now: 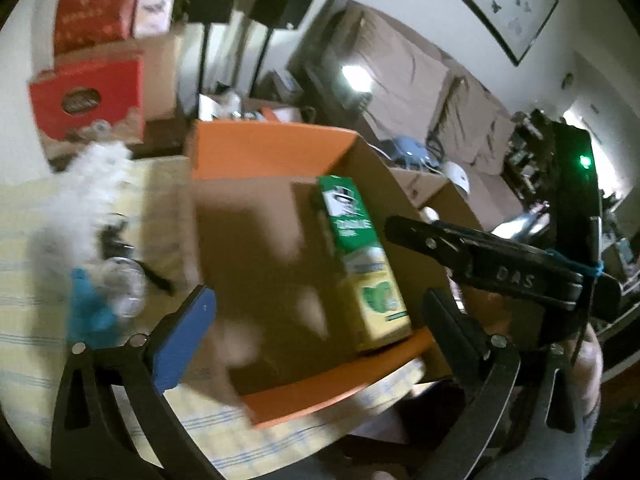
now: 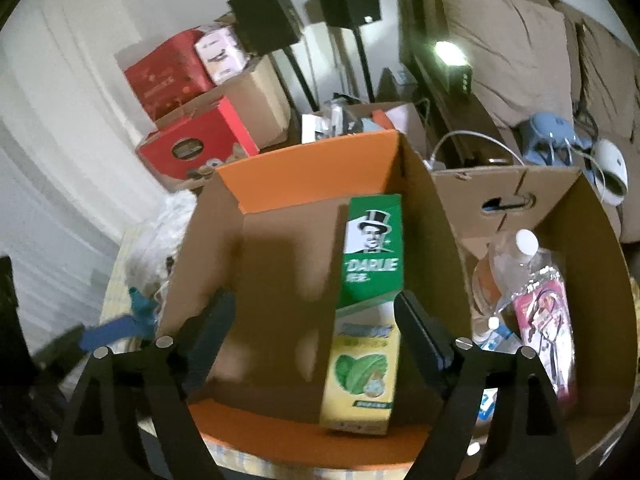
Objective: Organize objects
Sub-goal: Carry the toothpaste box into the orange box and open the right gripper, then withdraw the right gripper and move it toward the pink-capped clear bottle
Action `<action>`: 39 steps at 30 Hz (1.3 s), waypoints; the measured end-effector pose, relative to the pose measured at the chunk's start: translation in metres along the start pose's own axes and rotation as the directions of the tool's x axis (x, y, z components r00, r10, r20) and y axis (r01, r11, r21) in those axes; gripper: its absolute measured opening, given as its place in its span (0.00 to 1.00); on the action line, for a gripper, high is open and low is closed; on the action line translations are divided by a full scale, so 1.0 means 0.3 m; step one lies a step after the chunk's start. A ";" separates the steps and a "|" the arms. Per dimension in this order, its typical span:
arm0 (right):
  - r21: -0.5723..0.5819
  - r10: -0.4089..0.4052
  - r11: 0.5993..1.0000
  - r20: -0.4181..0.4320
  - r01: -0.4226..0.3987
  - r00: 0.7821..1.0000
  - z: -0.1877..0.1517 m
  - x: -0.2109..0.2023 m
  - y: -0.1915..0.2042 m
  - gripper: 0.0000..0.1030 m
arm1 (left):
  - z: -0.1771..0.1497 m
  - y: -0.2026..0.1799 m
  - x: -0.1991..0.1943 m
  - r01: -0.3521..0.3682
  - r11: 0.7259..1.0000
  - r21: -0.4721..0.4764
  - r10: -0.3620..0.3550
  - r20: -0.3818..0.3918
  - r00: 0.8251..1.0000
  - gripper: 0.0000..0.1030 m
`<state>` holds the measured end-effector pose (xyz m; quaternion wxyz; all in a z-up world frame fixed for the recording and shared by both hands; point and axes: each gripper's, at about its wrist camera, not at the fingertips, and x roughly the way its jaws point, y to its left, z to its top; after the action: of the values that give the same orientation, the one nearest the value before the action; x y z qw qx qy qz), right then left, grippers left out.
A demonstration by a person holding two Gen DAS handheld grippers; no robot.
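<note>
An open cardboard box with orange flaps point(image 1: 256, 152) point(image 2: 312, 168) stands on the table. A green and yellow Darlie toothpaste carton point(image 1: 362, 260) point(image 2: 370, 304) lies inside it against the right wall. My left gripper point(image 1: 320, 320) is open and empty above the box's near edge, blue pad on the left finger. My right gripper point(image 2: 314, 336) is open and empty, hovering over the box just above the carton; it also shows in the left wrist view point(image 1: 480, 256).
A second cardboard box point(image 2: 560, 208) to the right holds a clear bottle point(image 2: 516, 264) and a pink packet point(image 2: 544, 320). On the table left of the orange box lie white fluffy stuff point(image 1: 96, 176), a blue item point(image 1: 86, 308) and a clear round object point(image 1: 124, 284). Red boxes point(image 1: 88, 96) are stacked behind.
</note>
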<state>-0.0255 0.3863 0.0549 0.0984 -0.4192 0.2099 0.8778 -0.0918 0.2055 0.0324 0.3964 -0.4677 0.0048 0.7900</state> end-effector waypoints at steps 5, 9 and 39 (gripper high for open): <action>-0.060 0.027 0.998 0.013 -0.026 1.000 -0.035 -0.023 0.117 0.85 | -0.030 0.079 -0.103 -0.065 0.998 0.025 0.064 0.041 0.997 1.00; -0.106 0.068 0.992 0.025 -0.065 0.997 -0.064 -0.043 0.213 0.87 | -0.075 0.170 -0.186 -0.097 0.995 0.013 0.096 0.058 0.994 1.00; -0.196 0.253 0.946 -0.052 -0.258 0.966 -0.302 0.117 0.679 0.87 | -0.447 0.523 -0.205 -0.239 0.971 0.020 0.238 0.040 0.970 1.00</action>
<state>-0.0558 0.1635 0.0351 -0.0619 -0.4077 0.1738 0.8943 -0.0769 0.0089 -0.0544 0.3042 -0.4439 0.0631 0.8405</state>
